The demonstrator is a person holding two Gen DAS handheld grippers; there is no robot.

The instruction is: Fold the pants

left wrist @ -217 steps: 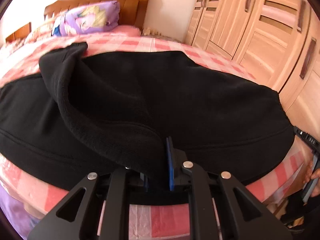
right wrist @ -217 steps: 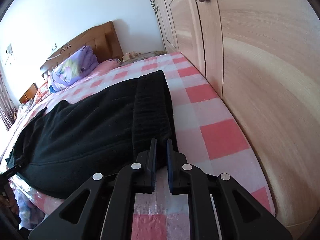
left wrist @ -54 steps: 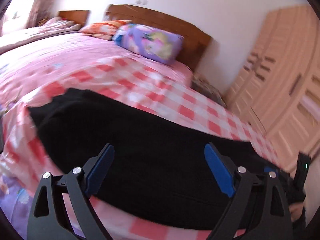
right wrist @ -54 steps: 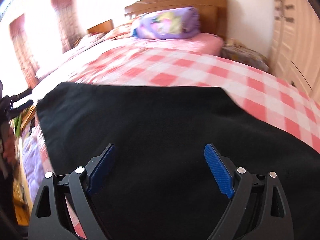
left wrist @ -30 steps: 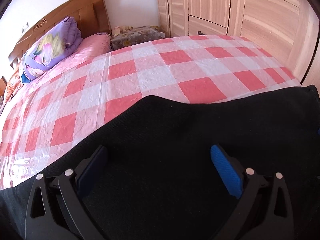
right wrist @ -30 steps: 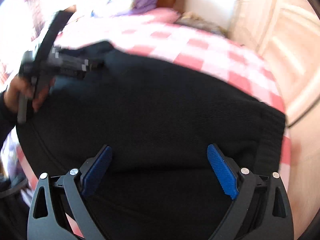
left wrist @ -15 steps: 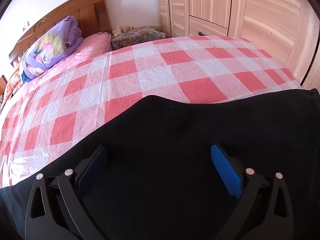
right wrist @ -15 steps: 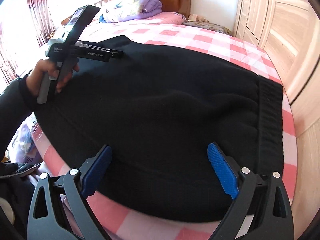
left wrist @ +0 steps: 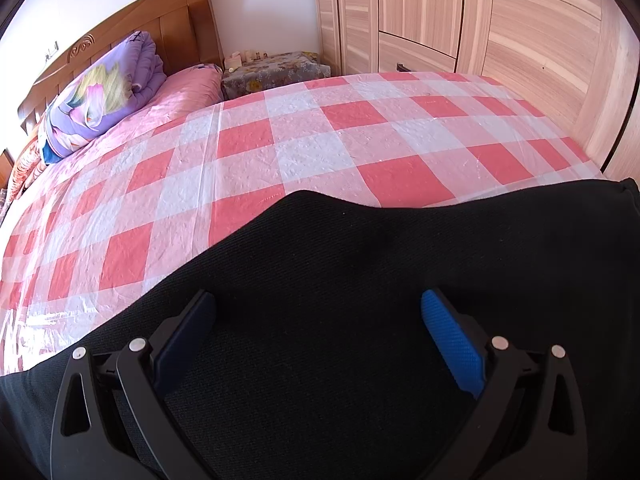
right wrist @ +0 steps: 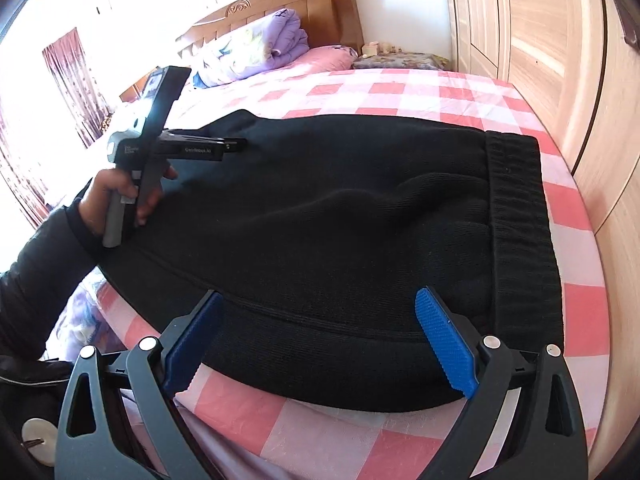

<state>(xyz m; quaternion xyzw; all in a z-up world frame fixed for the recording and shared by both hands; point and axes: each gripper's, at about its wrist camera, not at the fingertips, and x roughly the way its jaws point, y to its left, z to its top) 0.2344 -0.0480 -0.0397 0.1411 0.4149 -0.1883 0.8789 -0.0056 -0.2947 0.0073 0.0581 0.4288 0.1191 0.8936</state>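
We hold the left gripper [left wrist: 318, 332] and right gripper [right wrist: 318, 338] over the black pants [right wrist: 340, 216]. Both sets of fingers [right wrist: 444, 344] gape wide, gripping nothing. The pants lie folded on the checked bed [right wrist: 576, 312].

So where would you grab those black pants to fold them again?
Probably the ribbed waistband at the right end of the black pants, coming in from the near bed edge. It forms a thick, straight band lying flat, easier to pinch than the smooth middle. Both hand-held grippers are open now.
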